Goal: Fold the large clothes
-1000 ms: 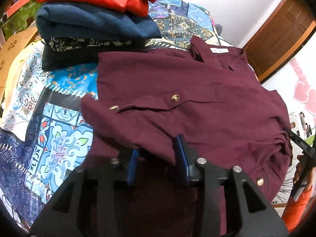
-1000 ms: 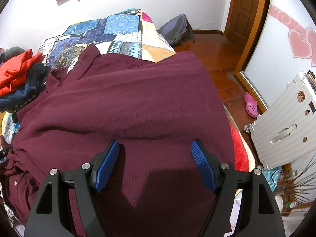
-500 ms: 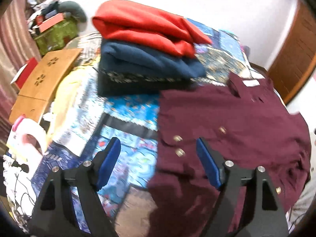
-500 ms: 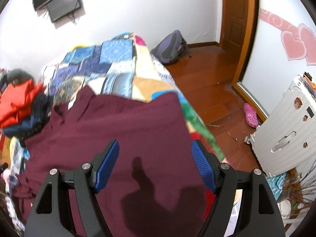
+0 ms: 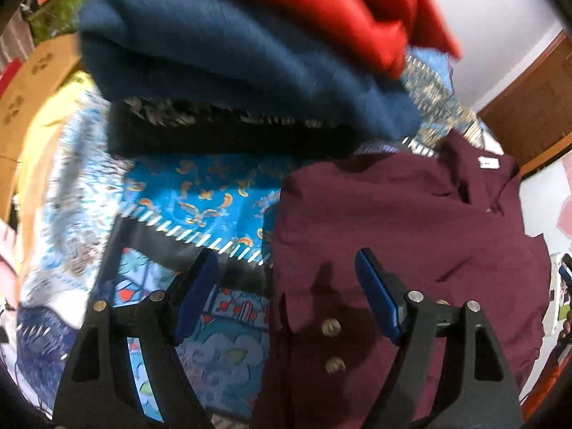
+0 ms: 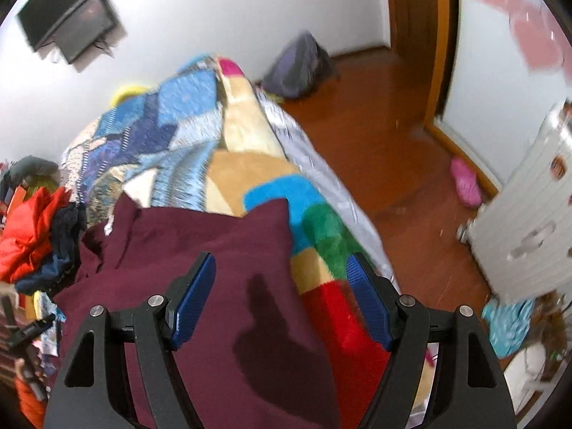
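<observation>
Left wrist view, from the left: a patchwork bedspread covers the bed. At the top a stack of folded clothes rests on it, with a red garment uppermost, a blue one under it and a dark patterned one at the bottom; this part is blurred. The left gripper hangs above the bedspread with its jaws spread wide and nothing between them; the jaws have just been opening. Its left finger is over the quilt and its right finger over the maroon shirt. The shirt lies on the bed just right of the stack, collar and white label toward the far end, two brass buttons showing near the left edge.

Right wrist view, from the left: the same stack sits at the left edge. The shirt fills the lower centre, its right edge falling short of a multicoloured blanket. The right gripper hovers over that edge, jaws spread and empty. Further right are a wooden floor, a pink shoe and a white suitcase.
</observation>
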A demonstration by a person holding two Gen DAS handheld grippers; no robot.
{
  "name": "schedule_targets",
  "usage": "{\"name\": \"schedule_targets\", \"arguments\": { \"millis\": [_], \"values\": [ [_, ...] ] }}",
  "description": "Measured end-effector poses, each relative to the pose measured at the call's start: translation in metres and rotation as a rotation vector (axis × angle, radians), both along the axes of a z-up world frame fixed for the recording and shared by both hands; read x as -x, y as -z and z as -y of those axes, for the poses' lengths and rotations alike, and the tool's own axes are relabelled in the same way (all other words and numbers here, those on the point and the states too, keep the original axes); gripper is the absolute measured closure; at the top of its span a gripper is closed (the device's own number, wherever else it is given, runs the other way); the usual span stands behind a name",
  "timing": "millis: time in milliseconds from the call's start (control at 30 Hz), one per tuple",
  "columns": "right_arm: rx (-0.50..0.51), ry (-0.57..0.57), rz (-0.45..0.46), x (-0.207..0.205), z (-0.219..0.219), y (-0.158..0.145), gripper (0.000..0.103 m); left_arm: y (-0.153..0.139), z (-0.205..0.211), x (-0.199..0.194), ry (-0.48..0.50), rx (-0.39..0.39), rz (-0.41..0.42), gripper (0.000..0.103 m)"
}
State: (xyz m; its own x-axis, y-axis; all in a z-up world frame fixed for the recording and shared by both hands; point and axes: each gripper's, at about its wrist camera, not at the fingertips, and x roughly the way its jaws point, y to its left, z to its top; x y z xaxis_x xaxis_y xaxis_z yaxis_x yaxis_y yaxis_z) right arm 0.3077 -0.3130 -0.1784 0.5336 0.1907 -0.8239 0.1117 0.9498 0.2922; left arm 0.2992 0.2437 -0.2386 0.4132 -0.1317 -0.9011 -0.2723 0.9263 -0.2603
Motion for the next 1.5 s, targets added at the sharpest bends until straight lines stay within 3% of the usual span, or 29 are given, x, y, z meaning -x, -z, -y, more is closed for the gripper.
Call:
{"name": "schedule_targets", "arguments": {
  "millis": [200, 333, 367, 433, 500, 600, 633, 667, 733, 967, 1200, 1333, 1500],
  "values": [
    [-0.168, -0.027, -0.144, -0.031, 0.005, 0.039, 0.031, 0.033, 0.0, -0.026, 0.036, 0.086, -0.058, 0.025],
    [-0.269, 0.0, -0.198, -0.045, 0.002, 0.055, 0.031, 0.035, 0.004, -0.035, 0.05, 0.068, -0.044, 0.025],
    [-0.293, -0.009, -0.207, -0.048, 0.0, 0.058, 0.031, 0.034, 0.006, -0.037, 0.057, 0.067, -0.035, 0.03],
    [-0.335, -0.03, -0.223, -0.052, -0.008, 0.064, 0.042, 0.035, 0.01, -0.042, 0.077, 0.071, -0.029, 0.043],
    [-0.288, -0.019, -0.238, -0.054, -0.016, 0.067, 0.061, 0.035, 0.015, -0.045, 0.083, 0.06, -0.027, 0.057],
    [-0.21, -0.019, -0.205, -0.051, -0.021, 0.06, 0.087, 0.026, 0.025, -0.042, 0.101, -0.002, -0.005, 0.076],
    [-0.213, -0.023, -0.187, -0.047, -0.019, 0.057, 0.09, 0.021, 0.03, -0.039, 0.111, -0.033, 0.012, 0.082],
    [-0.221, -0.025, -0.161, -0.042, -0.018, 0.051, 0.094, 0.014, 0.036, -0.035, 0.127, -0.047, 0.03, 0.094],
    [-0.228, -0.014, -0.117, -0.034, -0.013, 0.04, 0.095, 0.002, 0.045, -0.03, 0.132, -0.077, 0.043, 0.094],
    [-0.211, -0.02, 0.032, -0.028, -0.013, -0.017, 0.095, -0.061, 0.06, -0.02, 0.104, -0.051, 0.145, 0.097],
    [-0.16, -0.095, 0.184, -0.022, -0.034, -0.072, 0.096, -0.139, 0.084, -0.011, 0.185, -0.08, 0.291, 0.097],
    [-0.111, -0.135, 0.264, -0.019, -0.051, -0.096, 0.096, -0.177, 0.098, -0.013, 0.206, -0.141, 0.378, 0.098],
    [-0.084, -0.138, 0.324, -0.033, -0.063, -0.112, 0.096, -0.204, 0.099, -0.033, 0.199, -0.21, 0.414, 0.099]
  ]
}}
